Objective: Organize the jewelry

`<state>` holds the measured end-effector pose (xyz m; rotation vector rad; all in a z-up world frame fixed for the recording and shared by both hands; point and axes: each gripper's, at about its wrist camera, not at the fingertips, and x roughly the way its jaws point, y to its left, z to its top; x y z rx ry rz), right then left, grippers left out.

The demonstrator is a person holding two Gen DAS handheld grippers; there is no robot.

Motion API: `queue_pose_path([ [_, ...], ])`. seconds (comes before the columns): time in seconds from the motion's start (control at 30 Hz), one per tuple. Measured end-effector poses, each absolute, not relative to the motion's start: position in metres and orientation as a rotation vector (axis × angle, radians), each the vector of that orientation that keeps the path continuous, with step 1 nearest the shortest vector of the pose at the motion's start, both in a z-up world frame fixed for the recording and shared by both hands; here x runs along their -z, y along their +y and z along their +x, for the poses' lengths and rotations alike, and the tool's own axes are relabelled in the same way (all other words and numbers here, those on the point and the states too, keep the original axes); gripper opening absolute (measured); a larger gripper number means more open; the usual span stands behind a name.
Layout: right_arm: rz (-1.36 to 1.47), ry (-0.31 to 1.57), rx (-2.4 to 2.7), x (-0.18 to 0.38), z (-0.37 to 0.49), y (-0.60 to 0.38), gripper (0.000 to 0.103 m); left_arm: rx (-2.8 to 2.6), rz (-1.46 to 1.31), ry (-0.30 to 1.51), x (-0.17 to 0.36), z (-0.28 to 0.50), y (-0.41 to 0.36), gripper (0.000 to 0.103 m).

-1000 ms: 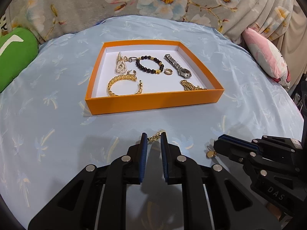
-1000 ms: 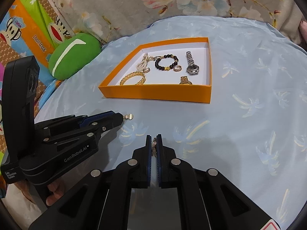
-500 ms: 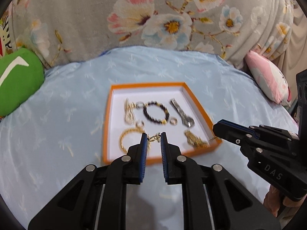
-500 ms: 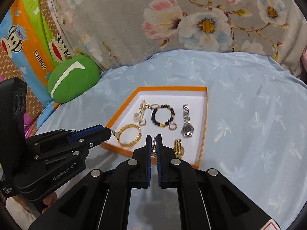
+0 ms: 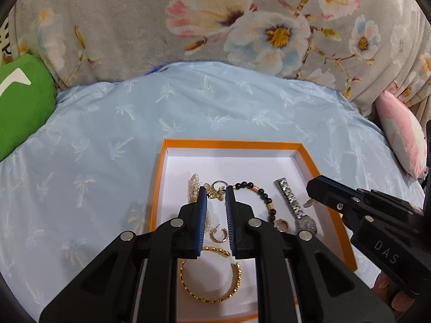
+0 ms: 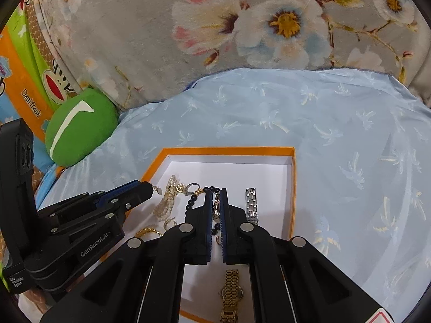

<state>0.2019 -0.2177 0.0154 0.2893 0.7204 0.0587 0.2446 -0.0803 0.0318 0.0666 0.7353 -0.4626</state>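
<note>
A small gold earring is pinched at the very tip of the left gripper, and a second small gold piece is clamped between the closed pads of the right gripper — both are held above the orange tray, which lies on a bed under a pale blue sheet. Already laid inside the tray are a pearl bracelet, a dark bead bracelet, a silver watch, a gold bangle, a gold watch and small hoop earrings.

Little room is left on the white floor, so a piece released from this height is judged likely to bounce on the card and land across the beads or the pearls, where clasps and posts can be snagged. With so slight a hold at the tips, either piece may be shaken loose early and lost in the sheet's folds. The two grippers are also held close together over the tray — a knock between them is possible.
</note>
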Motion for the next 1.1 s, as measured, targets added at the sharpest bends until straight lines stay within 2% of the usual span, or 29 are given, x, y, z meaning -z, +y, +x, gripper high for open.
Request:
queue_pose_path([
  [0.4,0.249,0.753,-0.029,0.004,0.216,-0.215,0.005,0.458,0.091,0.758,-0.016,0.251,-0.085,0.014],
  [0.47,0.25,0.752,-0.025,0.004,0.216,-0.216,0.01,0.448,0.097,0.756,-0.015,0.252,-0.085,0.021],
  [0.53,0.258,0.746,-0.022,0.004,0.215,-0.219,0.01,0.446,0.085,0.753,-0.015,0.252,-0.083,0.032],
  [0.57,0.26,0.743,-0.021,0.003,0.214,-0.22,0.01,0.445,0.081,0.749,-0.016,0.252,-0.082,0.034],
  [1.0,0.253,0.673,0.043,-0.015,0.159,-0.23,0.012,0.398,0.046,0.683,-0.025,0.215,-0.045,0.034],
  [1.1,0.244,0.667,0.054,-0.016,0.132,-0.224,0.016,0.397,0.038,0.688,-0.022,0.191,-0.032,0.034],
])
